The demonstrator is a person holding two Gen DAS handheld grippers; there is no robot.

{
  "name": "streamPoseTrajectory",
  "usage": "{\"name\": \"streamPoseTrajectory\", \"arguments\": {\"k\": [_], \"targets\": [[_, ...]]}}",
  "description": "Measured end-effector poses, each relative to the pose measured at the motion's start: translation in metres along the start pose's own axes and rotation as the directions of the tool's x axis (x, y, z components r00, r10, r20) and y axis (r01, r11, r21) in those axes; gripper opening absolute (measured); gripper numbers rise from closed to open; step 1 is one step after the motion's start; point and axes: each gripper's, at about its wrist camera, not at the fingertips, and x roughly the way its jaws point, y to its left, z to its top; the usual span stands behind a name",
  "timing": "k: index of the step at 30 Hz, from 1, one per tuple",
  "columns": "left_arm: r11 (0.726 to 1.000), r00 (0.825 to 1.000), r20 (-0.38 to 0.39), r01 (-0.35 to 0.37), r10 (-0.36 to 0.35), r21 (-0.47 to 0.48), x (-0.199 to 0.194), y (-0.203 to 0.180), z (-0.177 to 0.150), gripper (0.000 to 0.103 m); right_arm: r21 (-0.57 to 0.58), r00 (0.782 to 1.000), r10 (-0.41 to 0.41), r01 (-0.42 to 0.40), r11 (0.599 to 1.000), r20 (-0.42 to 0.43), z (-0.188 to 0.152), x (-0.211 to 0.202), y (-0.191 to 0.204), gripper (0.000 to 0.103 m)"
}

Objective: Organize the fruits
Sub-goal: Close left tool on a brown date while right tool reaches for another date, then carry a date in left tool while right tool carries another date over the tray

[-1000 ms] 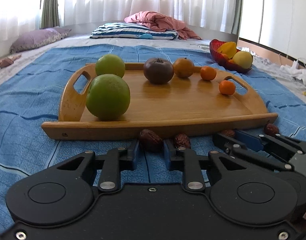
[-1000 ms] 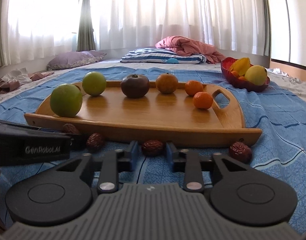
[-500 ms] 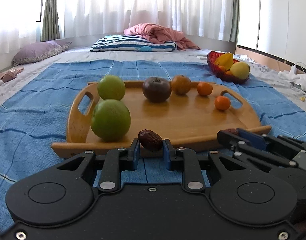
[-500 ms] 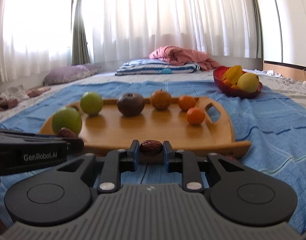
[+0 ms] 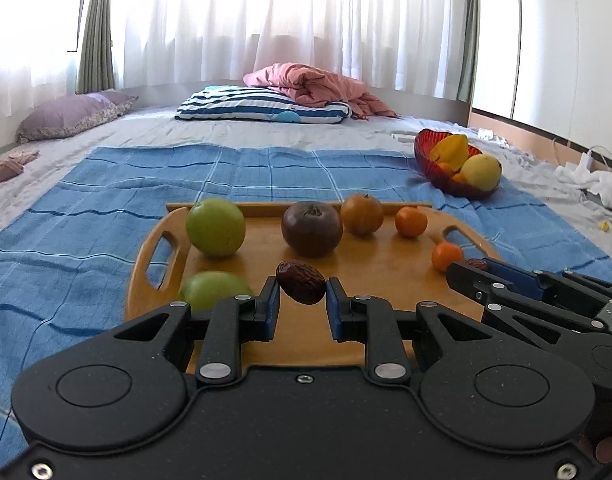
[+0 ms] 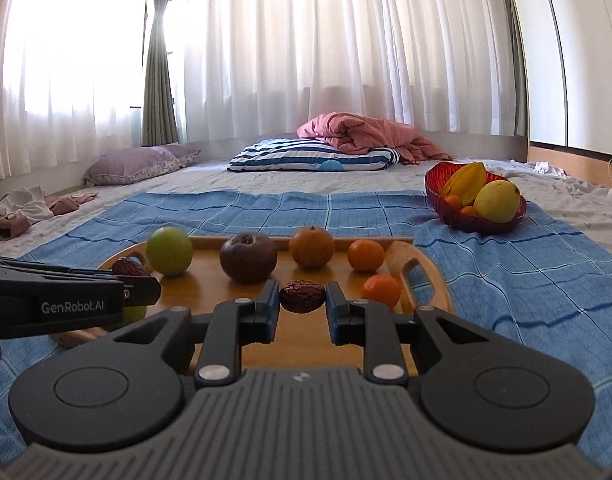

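Observation:
My left gripper is shut on a wrinkled brown date, held in the air above the near part of the wooden tray. My right gripper is likewise shut on a second date over the same tray. On the tray sit two green apples, a dark purple fruit, a brownish-orange fruit and two small oranges. In the left wrist view the right gripper's fingers reach in from the right.
The tray lies on a blue checked cloth spread over bedding. A red bowl with yellow fruit stands beyond the tray's right end. A striped pillow, a pink blanket and a purple pillow lie further back by the curtains.
Both grippers closed on dates lying on the cloth in front of the tray and lifted them. They now hang over the tray's near part, and the remaining dates on the cloth are out of sight.

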Motion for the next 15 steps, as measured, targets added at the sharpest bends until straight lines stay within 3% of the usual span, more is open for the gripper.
{"name": "streamPoseTrajectory", "arguments": {"k": [15], "targets": [[1.000, 0.997, -0.071, 0.003, -0.004, -0.010, 0.060, 0.004, 0.026, 0.023, 0.044, 0.993, 0.019, -0.013, 0.999, -0.120, 0.023, 0.062, -0.022, 0.029]]}}
